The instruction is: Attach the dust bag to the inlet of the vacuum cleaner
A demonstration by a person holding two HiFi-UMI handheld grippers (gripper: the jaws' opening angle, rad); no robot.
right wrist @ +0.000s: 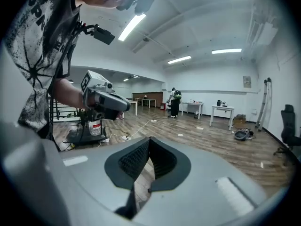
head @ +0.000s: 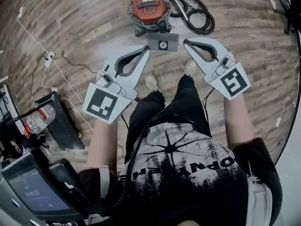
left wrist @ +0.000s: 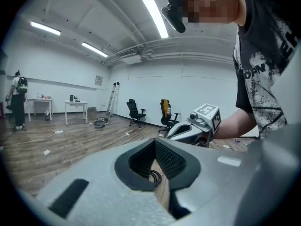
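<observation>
In the head view the vacuum cleaner, a drum with a red top, stands on the wood floor ahead of me, its black hose coiled to its right. The grey dust bag with a round hole in its collar lies flat on the floor just in front of the drum. My left gripper is shut and empty, its tip just left of the bag. My right gripper, also shut and empty, points in from the bag's right. Each gripper view shows its own jaws closed, left gripper and right gripper, with the other gripper opposite.
A water bottle lies on a black stand at the left, with a power strip and white cables beyond it. A screen device sits at bottom left. My feet stand below the bag. Office chairs and tables are far off.
</observation>
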